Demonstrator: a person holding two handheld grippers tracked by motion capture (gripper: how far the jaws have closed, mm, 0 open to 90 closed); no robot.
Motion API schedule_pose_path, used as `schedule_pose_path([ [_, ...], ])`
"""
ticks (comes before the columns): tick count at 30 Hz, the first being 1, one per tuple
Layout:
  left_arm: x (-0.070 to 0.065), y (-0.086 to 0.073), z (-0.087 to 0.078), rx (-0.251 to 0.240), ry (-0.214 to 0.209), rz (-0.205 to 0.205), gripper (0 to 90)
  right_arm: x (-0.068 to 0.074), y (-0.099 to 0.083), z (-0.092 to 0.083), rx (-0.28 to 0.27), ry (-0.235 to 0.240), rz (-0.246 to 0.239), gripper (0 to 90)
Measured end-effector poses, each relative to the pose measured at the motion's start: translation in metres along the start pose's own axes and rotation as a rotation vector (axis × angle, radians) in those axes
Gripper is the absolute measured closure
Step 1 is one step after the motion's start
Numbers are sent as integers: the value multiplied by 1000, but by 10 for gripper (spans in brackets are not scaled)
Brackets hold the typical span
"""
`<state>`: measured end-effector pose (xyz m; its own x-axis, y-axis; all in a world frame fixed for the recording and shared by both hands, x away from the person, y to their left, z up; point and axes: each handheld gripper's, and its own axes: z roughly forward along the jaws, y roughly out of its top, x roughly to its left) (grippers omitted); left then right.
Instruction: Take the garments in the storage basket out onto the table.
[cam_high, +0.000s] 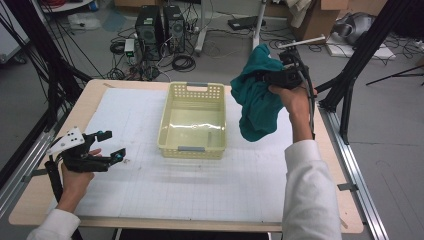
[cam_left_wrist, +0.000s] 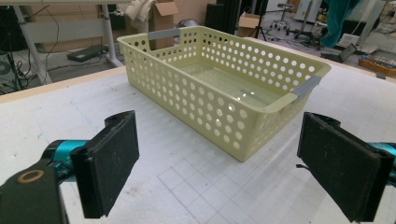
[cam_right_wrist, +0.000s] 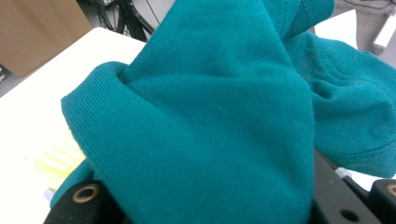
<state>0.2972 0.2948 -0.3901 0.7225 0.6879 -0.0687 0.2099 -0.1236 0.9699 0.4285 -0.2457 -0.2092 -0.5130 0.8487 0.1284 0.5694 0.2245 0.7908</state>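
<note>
Teal cloth clamped in right gripper; basket empty

- White gridded mat covers the wooden table;
- Two black computer towers stand on the floor beyond, amid tangled cables;
- Cardboard box sits far right.
</note>
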Motion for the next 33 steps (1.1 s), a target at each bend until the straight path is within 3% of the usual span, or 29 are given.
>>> schedule_pose_path([
  [13, -1, 0, 0, 3, 9, -4, 131, -39, -47, 10, 28, -18, 65, 720],
  [33, -1, -1, 1, 12, 20, -5, 131, -75, -103, 50, 81, -40, 159, 718],
])
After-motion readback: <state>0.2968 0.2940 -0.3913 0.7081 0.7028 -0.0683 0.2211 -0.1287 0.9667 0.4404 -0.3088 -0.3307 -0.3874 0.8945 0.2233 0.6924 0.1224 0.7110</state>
